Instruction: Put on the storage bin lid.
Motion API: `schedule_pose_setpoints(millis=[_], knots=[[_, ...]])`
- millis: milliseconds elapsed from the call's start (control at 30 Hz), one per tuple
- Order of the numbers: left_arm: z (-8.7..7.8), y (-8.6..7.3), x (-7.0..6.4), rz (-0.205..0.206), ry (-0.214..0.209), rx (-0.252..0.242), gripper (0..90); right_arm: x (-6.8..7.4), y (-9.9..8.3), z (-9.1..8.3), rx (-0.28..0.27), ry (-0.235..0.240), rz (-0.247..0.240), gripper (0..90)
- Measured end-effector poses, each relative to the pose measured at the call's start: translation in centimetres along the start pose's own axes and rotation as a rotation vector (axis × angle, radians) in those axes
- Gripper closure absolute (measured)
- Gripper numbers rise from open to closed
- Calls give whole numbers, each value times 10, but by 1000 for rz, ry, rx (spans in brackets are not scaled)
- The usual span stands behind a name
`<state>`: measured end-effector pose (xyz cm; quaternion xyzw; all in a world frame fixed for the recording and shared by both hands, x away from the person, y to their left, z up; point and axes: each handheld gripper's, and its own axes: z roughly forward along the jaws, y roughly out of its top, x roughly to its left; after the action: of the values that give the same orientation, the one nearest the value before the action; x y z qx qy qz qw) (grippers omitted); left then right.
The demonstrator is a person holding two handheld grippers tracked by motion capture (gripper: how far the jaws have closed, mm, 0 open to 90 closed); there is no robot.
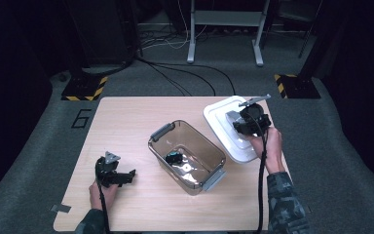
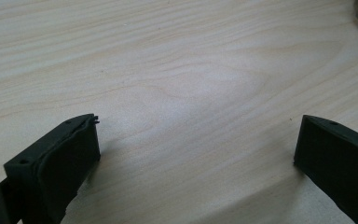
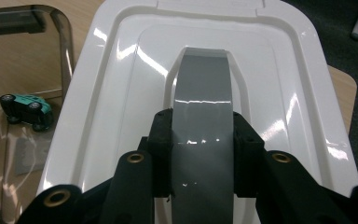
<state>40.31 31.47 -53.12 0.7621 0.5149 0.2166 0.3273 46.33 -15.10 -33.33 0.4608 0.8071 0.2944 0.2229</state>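
Observation:
A clear brownish bin [image 1: 187,155] with grey latches stands mid-table, its wall [image 3: 60,28] at the upper left of the right gripper view. A small teal toy car [image 1: 174,157] [image 3: 26,109] lies inside it. The white lid [image 1: 226,127] [image 3: 121,93] lies flat at the table's right. My right gripper [image 1: 241,122] [image 3: 203,144] is shut on the lid's grey handle [image 3: 200,102], one jaw on each side. My left gripper [image 1: 126,175] [image 2: 196,154] rests low over bare wood at the front left, open, with nothing between its jaws.
The wooden table [image 1: 126,122] stands on grey carpet. Black stands with yellow-striped bases [image 1: 84,88] and cables [image 1: 175,78] lie on the floor beyond the far edge. A piece of tape [image 1: 60,208] is stuck at the front left corner.

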Motion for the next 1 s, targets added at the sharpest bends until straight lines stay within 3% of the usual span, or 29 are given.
schedule_pose_setpoints(millis=[1000], knots=[[0,0,0,0,0,0,0,68,21,5,21,84,-102,669]])
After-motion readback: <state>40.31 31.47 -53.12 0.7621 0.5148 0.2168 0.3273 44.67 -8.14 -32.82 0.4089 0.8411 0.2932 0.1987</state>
